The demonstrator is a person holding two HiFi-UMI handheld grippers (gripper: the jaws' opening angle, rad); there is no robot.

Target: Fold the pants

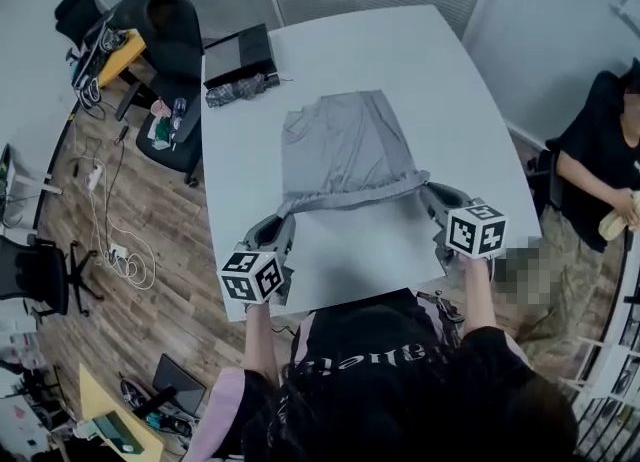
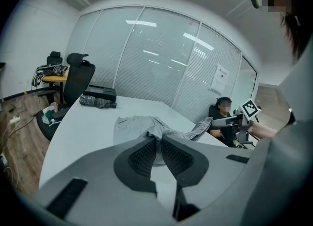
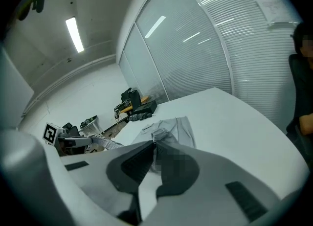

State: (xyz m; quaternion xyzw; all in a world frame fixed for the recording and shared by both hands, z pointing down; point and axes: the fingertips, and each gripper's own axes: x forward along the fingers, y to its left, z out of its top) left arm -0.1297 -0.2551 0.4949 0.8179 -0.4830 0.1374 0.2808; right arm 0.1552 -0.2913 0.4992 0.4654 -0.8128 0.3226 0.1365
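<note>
Gripping the pants (image 1: 340, 150) at the near end, that's the picture right now: the left gripper (image 1: 283, 220) has one corner of the ribbed edge, the right gripper (image 1: 428, 192) has the other. The band is stretched taut between them, up off the white desk (image 1: 400, 50).

Look along the left gripper and its fingers (image 2: 142, 156) are pinched together on grey cloth, with the fabric bunching right at the tips. Same story on the right: fingers (image 3: 133, 164) closed tight, a fold of the grey fabric caught at the tips, though a blurred patch covers part of one pad.

From the head view, the rest of the pants runs away from the person. It lies flat on the middle of the desk, lightly wrinkled, far end pointing toward the far edge. The held edge hangs above the near part of the desk, with bare white surface showing beneath it.

Over at the far left corner of the desk sits a black case (image 1: 240, 55), and just in front of it a dark grey bundle (image 1: 235, 90), both well apart from the pants. Off the desk to the left, a black office chair (image 1: 165, 25) stands on the wooden floor (image 1: 200, 330), with cables (image 1: 115, 250) trailing nearby. On the right, another person (image 1: 600, 160) sits near the desk's edge.
</note>
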